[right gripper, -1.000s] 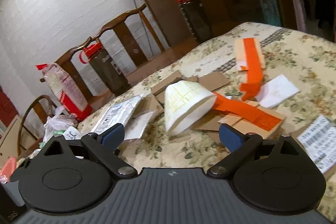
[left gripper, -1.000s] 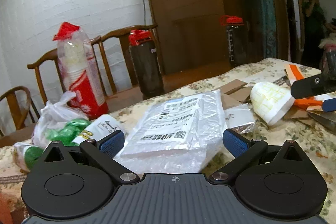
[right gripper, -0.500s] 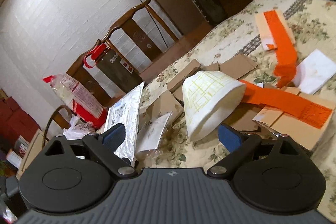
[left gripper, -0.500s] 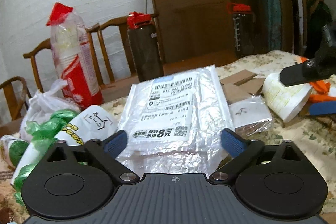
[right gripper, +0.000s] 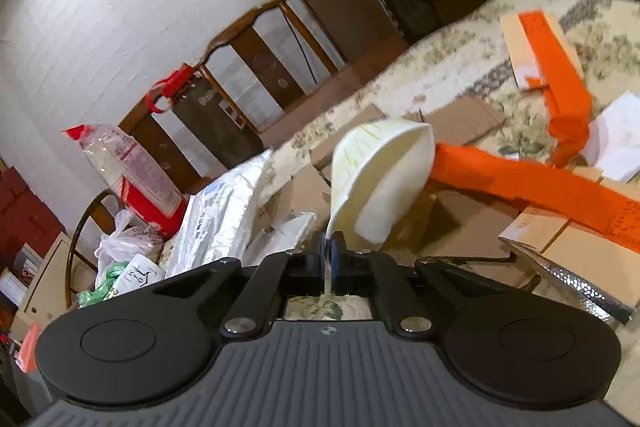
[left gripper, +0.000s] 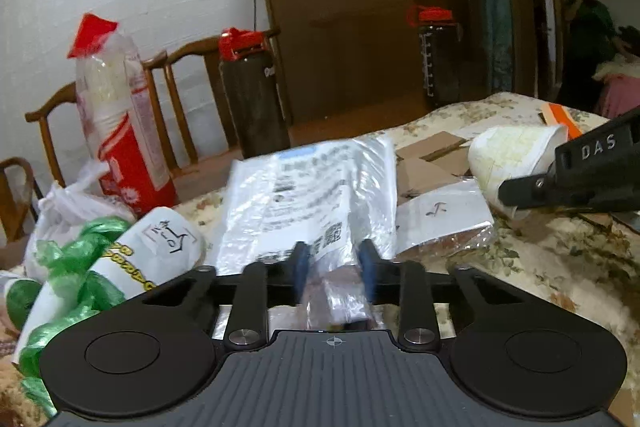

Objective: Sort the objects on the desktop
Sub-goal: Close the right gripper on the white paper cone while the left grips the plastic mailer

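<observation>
Grippers both pinching: left gripper (left gripper: 333,267) on the silver plastic mailer (left gripper: 308,195) stretching up-frame, right gripper (right gripper: 329,259) probably gripping the white paper bowl's (right gripper: 380,179) rim.

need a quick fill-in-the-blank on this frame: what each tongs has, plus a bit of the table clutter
1. The left tongs are closed on the near edge of the silver ____ envelope.
2. The right tongs pinch the rim of the pale paper ____.
3. Behind the bowl lies a strip coloured ____.
4. The two dark bottles have ____ lids.

Missing words: bubble; bowl; orange; red
</observation>
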### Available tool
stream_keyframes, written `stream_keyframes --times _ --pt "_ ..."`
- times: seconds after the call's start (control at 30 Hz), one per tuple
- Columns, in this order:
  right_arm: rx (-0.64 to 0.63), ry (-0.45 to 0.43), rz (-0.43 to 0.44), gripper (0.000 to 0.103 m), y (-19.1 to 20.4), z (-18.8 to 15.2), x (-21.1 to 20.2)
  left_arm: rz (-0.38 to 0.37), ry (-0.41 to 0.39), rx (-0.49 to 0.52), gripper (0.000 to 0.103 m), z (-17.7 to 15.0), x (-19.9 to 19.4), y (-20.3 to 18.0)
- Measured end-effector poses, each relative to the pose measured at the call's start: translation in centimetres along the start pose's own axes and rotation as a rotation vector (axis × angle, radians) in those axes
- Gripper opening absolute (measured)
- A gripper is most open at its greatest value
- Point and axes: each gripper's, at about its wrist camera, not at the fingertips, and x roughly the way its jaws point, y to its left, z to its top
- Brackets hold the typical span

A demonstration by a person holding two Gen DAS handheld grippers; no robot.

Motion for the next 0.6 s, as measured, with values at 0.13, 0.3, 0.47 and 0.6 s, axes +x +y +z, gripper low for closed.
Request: stream_keyframes --times 0.13,0.3,0.47,0.6 --pt "-0.053 -0.054 -0.01 0.003 1.0 -0.3 -2.1 -0.016 0.003 -0.012 0.014 -0.6 -1.7 0.6" --pt "-0.108 -0.091 0.026 0.003 2.6 -1.0 -5.1 -0.012 -0.017 -0.028 0.012 -1.4 -5.0 0.7" --pt "-0.174 -0.108 0.046 0.003 4.7 -1.7 -8.0 0.0 -0.057 -0.024 0.012 -0.8 -9.0 0.6" --pt "-0.22 -0.107 0.067 0.003 6.4 -2.5 -10.2 0.026 -0.106 -0.021 0.012 0.0 -12.7 0.9"
